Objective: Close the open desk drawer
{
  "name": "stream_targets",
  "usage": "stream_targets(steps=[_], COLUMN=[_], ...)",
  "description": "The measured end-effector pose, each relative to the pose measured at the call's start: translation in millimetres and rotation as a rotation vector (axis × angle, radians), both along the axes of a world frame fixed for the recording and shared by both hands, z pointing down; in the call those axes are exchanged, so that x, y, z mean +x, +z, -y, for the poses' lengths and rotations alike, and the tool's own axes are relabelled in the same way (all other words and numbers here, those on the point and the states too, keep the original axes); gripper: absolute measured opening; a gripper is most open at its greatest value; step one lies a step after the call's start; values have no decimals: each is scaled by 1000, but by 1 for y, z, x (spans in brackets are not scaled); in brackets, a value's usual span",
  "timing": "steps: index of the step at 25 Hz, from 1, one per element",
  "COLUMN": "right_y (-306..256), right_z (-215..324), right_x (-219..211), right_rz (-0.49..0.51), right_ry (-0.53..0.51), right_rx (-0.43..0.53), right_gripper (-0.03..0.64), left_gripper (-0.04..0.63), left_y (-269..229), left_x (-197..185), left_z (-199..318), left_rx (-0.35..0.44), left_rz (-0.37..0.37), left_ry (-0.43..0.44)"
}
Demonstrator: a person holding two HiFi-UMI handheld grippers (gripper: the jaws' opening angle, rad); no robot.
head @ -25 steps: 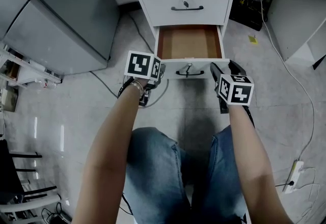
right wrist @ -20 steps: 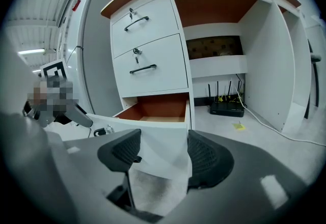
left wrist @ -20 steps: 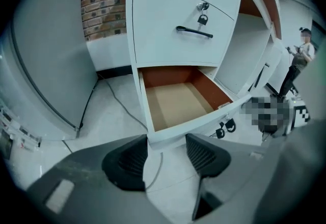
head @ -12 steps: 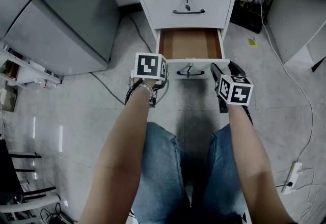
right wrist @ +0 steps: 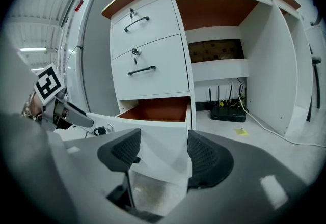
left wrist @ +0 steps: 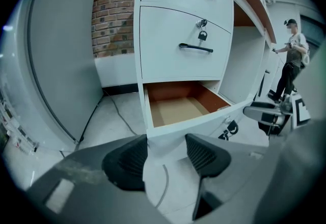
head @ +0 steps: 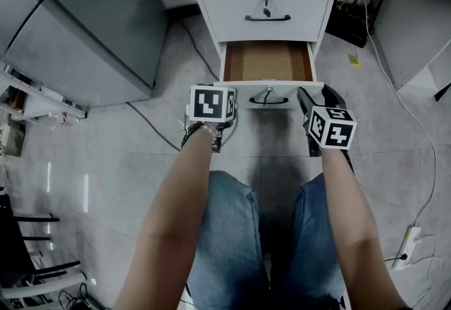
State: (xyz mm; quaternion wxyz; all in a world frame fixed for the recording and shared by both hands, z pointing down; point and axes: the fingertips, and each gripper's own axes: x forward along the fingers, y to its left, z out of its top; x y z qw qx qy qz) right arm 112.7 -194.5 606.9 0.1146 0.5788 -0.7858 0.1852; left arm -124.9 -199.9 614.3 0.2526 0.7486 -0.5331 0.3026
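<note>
The white desk's bottom drawer [head: 268, 62] stands pulled out, its brown inside empty and its black handle [head: 268, 99] with a key on the front panel. My left gripper [head: 220, 94] is at the front panel's left corner. In the left gripper view its jaws [left wrist: 165, 159] are open, with that corner [left wrist: 148, 134] just ahead between the pads. My right gripper [head: 317, 96] is at the panel's right corner. The right gripper view shows it [right wrist: 163, 154] open astride the white corner [right wrist: 165, 131], and I see no pad pressing on it.
Two shut drawers [head: 266, 5] with keys are above the open one. A grey cabinet [head: 70, 20] stands at the left, with a cable [head: 155, 125] on the floor. A router [head: 352, 20] and a power strip [head: 405, 252] lie at the right. A person [left wrist: 291, 60] stands far off.
My left gripper has tilted and edged in toward the drawer front's left corner. The right gripper and the drawer have stayed as they were.
</note>
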Motion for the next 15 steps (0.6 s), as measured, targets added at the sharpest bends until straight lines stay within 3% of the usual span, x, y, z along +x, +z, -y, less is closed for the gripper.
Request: stream_targets(steps=[7,15], right_y=[1,2], right_z=[6,14], right_x=[-2,-1], right_rz=[-1,-27], right_ry=[6,13], right_rx=[44,14], right_gripper=[293,293], left_gripper=[256,262], left_y=[1,0], left_x=[-1,1], left_z=[9,18], left_rx=[35,78], left_rz=[-35,-25], left_ry=[3,0])
